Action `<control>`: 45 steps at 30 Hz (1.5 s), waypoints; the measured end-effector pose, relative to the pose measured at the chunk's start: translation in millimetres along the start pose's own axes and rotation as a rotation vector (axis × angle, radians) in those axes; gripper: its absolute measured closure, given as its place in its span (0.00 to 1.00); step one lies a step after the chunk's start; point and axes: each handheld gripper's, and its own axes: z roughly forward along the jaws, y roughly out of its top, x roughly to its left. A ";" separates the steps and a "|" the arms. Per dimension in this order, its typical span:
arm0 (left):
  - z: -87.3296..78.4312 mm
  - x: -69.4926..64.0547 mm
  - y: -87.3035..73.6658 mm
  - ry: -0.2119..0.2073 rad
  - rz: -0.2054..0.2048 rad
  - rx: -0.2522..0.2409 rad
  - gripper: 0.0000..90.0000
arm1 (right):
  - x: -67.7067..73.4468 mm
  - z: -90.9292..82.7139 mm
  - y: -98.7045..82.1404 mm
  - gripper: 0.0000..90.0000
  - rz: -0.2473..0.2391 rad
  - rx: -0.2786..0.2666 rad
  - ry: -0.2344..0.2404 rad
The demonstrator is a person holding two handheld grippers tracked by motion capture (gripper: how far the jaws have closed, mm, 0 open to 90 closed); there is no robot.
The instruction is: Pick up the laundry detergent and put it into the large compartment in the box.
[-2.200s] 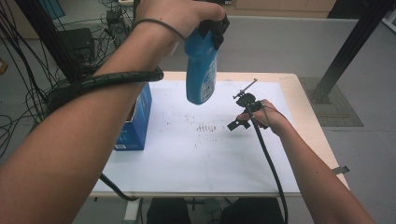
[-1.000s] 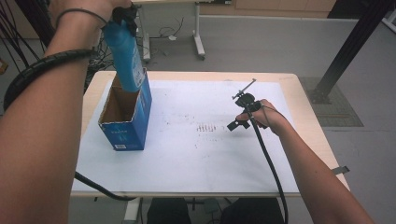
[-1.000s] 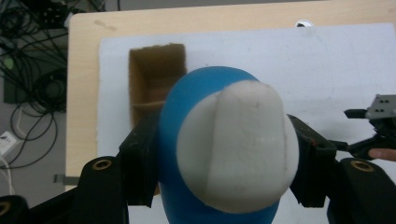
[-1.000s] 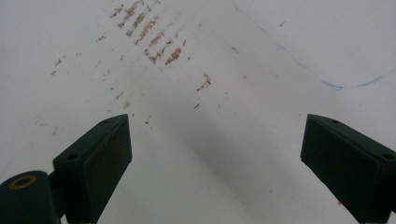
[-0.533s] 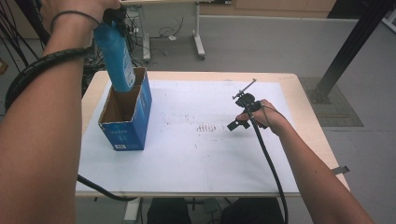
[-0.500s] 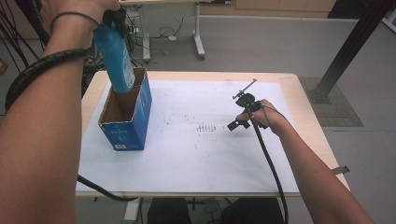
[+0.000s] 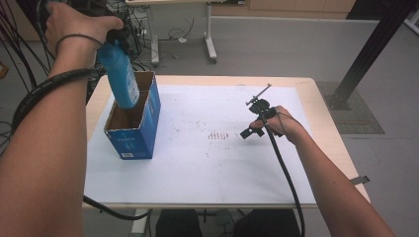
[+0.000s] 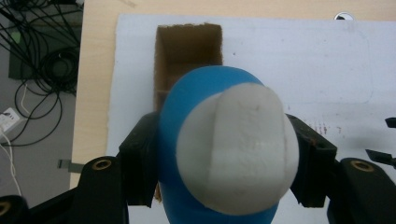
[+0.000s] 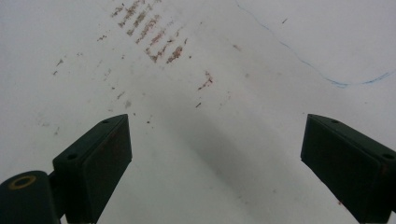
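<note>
White-covered worktop (image 7: 207,173), wood edges bare. Open blue carton (image 7: 134,123) upright near left edge. Left gripper (image 8: 224,163) jaws pinching blue bottle (image 7: 118,74) at white-capped top; bottle long axis near vertical, slightly tilted, lower end at carton mouth, straight below jaws. Right gripper (image 9: 215,158) well apart toward right edge, jaws spread, nothing between. Left hand (image 7: 74,22) nearer carton.

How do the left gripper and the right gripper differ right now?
The left gripper is shut on the blue bottle, raised over the open cardboard box; the right gripper is open, holding nothing, low over the white mat. Both have black fingers.
</note>
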 end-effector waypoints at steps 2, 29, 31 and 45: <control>3.5 3.1 -1.7 0.001 -0.003 0.003 0.42 | -0.2 -0.4 -0.3 0.09 0.001 -0.003 0.001; 63.0 15.4 -23.9 -0.012 0.028 0.061 0.42 | -1.4 -1.6 -5.1 0.09 0.015 -0.003 0.008; 66.9 15.1 -25.2 -0.008 0.037 0.066 0.42 | -1.8 -1.8 -5.3 0.09 0.014 -0.006 0.008; 85.8 20.7 -33.9 -0.015 0.053 0.056 0.42 | -3.3 -1.7 -6.4 0.09 0.020 -0.003 0.008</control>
